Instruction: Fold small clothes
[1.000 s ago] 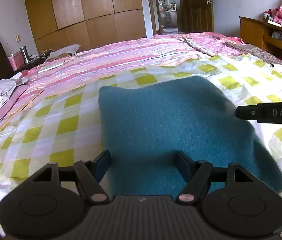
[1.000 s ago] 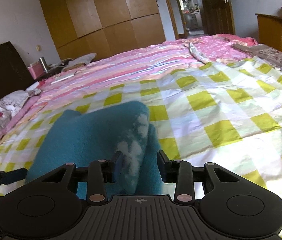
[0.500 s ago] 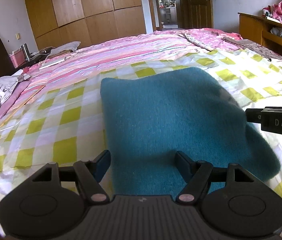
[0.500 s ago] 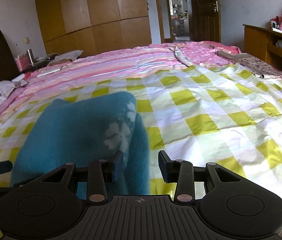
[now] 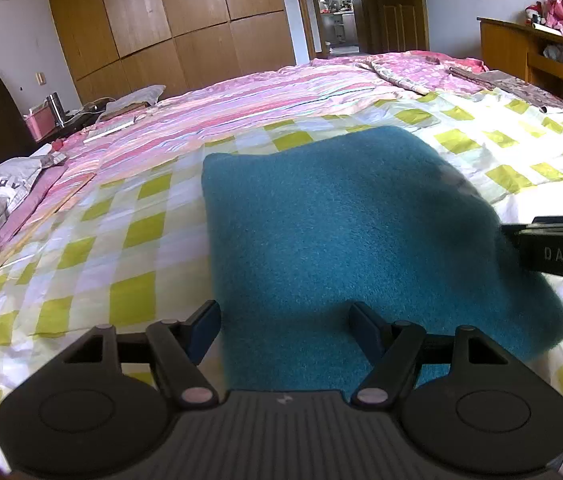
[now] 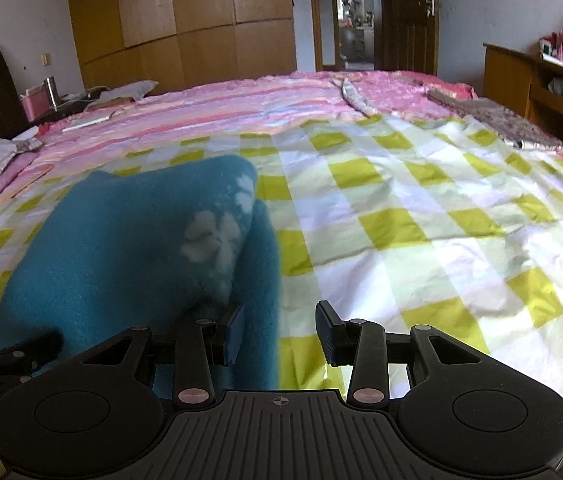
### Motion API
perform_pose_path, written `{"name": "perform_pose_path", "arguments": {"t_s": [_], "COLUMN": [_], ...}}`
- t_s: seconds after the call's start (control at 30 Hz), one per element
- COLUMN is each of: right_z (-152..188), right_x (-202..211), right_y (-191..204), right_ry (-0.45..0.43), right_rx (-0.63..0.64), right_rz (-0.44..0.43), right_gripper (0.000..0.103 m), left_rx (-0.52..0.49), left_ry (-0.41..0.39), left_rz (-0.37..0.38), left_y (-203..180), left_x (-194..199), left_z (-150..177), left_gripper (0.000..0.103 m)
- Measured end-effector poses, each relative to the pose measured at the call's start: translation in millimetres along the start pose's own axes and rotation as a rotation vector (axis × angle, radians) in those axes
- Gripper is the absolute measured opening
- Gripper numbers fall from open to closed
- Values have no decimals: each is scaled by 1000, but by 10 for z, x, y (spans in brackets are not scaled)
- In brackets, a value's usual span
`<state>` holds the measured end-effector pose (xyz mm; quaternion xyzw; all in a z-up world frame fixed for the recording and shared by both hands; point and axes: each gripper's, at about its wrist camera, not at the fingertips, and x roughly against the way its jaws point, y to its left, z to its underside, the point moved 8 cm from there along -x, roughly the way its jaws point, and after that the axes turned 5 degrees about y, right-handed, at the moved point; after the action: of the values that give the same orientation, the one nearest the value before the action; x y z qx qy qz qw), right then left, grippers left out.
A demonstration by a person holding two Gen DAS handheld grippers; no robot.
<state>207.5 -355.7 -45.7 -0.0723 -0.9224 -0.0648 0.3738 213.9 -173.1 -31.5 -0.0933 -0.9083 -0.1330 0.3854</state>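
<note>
On the bed's checked sheet, the left claw gapes released over the folded teal garment, while the right claw stands unclenched astride its right edge, gripping nothing.

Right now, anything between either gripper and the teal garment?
Nothing visible. The teal garment lies on the checked sheet, already between the open left gripper; the right gripper, open, straddles its right edge.

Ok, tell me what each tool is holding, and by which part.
Nothing: the left tool and right tool both stand open over the teal cloth.
</note>
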Motion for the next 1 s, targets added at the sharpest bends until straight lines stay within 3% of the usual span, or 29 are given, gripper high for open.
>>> {"name": "perform_pose_path", "arguments": {"t_s": [0.7, 1.0], "right_z": [102, 210], "right_x": [332, 442], "right_y": [26, 63], "right_ry": [-55, -62], "right_rx": [-50, -56], "right_rz": [8, 20], "right_gripper": [39, 45], "left_rx": [2, 21], "left_ry": [-19, -18], "left_rz": [-34, -24], "left_y": [44, 55], "left_x": [192, 261], "left_z": [60, 118], "left_gripper": [86, 90]}}
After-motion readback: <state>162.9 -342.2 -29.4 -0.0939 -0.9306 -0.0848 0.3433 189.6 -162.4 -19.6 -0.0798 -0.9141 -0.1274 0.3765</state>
